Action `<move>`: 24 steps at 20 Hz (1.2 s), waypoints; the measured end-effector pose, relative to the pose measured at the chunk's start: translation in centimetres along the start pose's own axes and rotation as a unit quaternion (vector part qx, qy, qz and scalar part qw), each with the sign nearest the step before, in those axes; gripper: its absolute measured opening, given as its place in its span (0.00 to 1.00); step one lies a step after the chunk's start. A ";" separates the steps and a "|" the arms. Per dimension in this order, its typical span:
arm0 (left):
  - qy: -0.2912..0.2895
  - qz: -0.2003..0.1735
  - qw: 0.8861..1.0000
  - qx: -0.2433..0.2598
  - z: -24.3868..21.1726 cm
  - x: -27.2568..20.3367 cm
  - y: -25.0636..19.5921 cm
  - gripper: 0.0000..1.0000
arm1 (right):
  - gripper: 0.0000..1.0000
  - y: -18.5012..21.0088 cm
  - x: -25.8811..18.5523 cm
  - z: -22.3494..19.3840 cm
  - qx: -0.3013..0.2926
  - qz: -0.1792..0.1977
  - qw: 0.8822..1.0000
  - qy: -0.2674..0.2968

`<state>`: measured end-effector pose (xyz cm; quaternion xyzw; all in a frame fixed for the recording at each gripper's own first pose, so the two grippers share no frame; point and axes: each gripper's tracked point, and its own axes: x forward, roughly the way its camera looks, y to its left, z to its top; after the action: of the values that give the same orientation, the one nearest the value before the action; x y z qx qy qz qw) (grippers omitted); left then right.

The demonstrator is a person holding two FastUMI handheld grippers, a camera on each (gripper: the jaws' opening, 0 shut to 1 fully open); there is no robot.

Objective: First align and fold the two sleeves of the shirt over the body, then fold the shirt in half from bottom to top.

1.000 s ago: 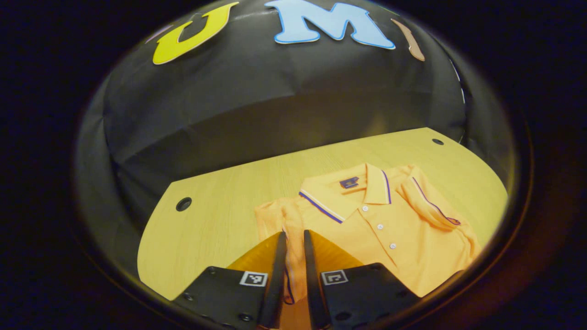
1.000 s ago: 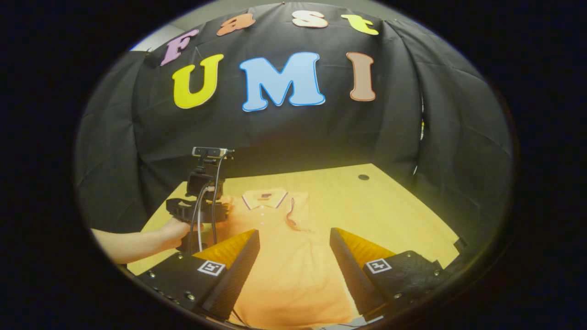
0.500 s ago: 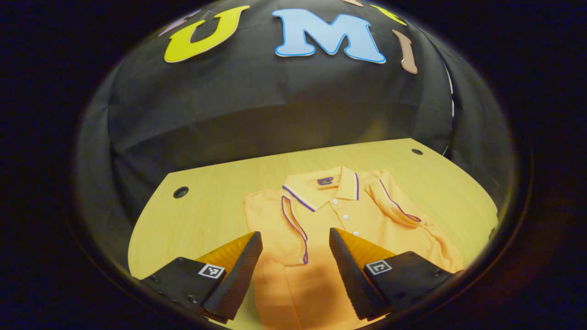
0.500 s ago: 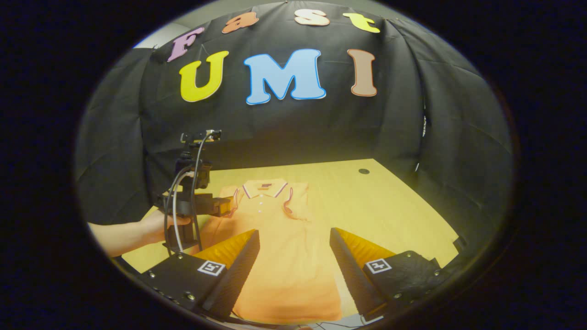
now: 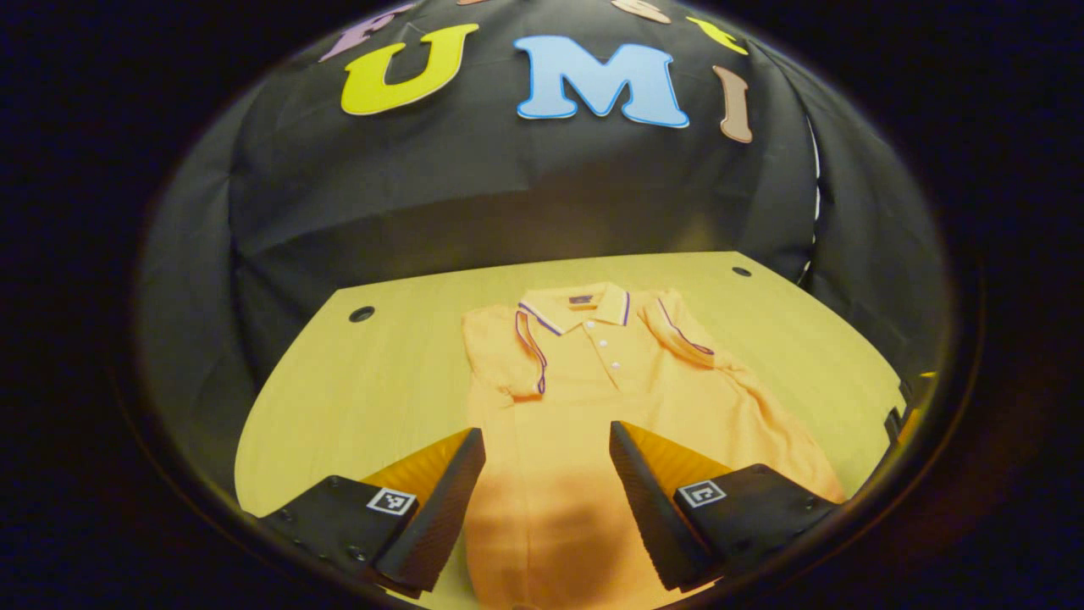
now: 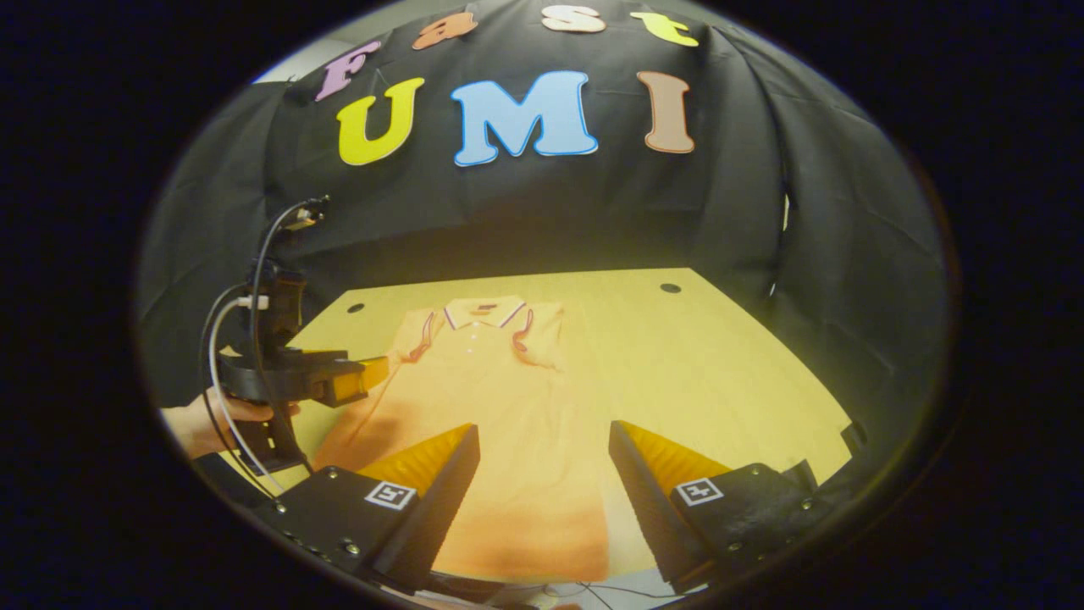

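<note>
Both sleeves folded in, the orange polo shirt (image 5: 593,398) lies flat on the wooden table (image 5: 373,390) ahead of the left gripper (image 5: 546,500) and right gripper (image 6: 542,500), both wide open and empty

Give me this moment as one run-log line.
stage: sleeves folded, bottom fold pending | shirt: flat on table | left gripper: open, above hem | right gripper: open, above hem

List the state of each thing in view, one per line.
Shirt: flat on the table, face up, body not yet folded in half.
Sleeves: both folded over the body.
Collar: at the far end.
Left gripper: open, holding nothing.
Right gripper: open, holding nothing.
Table: bears the shirt.
</note>
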<state>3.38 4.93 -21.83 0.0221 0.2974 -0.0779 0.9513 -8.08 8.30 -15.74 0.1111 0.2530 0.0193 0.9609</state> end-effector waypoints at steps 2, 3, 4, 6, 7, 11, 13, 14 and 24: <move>0.006 0.001 1.000 -0.006 -1.5 -1.7 -0.5 1.00 | 0.95 -0.6 -0.2 -1.3 -0.006 0.000 1.000 0.010; 0.008 0.001 1.000 -0.008 -2.3 -2.6 -0.7 1.00 | 0.95 -0.8 -0.3 -2.2 -0.008 0.000 1.000 0.018; 0.007 0.001 1.000 -0.008 -2.8 -3.4 -0.8 1.00 | 0.95 -1.0 -0.3 -2.9 -0.011 0.001 1.000 0.024; 0.008 0.003 1.000 -0.009 -4.2 -4.9 -0.9 0.93 | 0.95 -1.3 -0.3 -4.5 -0.017 0.003 0.999 0.038; 0.008 0.005 1.000 -0.009 -4.9 -5.6 -1.1 1.00 | 0.95 -1.5 -0.3 -5.3 -0.020 0.003 0.999 0.044; 0.010 0.007 1.000 -0.011 -8.6 -8.3 -1.3 0.97 | 0.96 -2.1 -0.3 -8.3 -0.025 0.006 0.997 0.070; 0.018 0.014 1.000 -0.004 -10.5 -9.5 -1.0 1.00 | 0.95 -2.2 -0.2 -9.8 -0.021 0.010 0.996 0.086; 0.022 0.015 1.000 -0.003 -11.4 -10.2 -0.9 1.00 | 0.96 -2.3 -0.3 -10.3 -0.019 0.012 0.996 0.091; 0.039 0.016 0.999 -0.011 -18.6 -14.3 -0.1 0.93 | 0.96 -2.4 -0.7 -15.1 -0.028 0.010 0.991 0.134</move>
<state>-18.65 8.38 -28.96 0.0195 0.3348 -0.0587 0.9403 -16.12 8.94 -28.75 0.0835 0.3775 0.0508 0.9208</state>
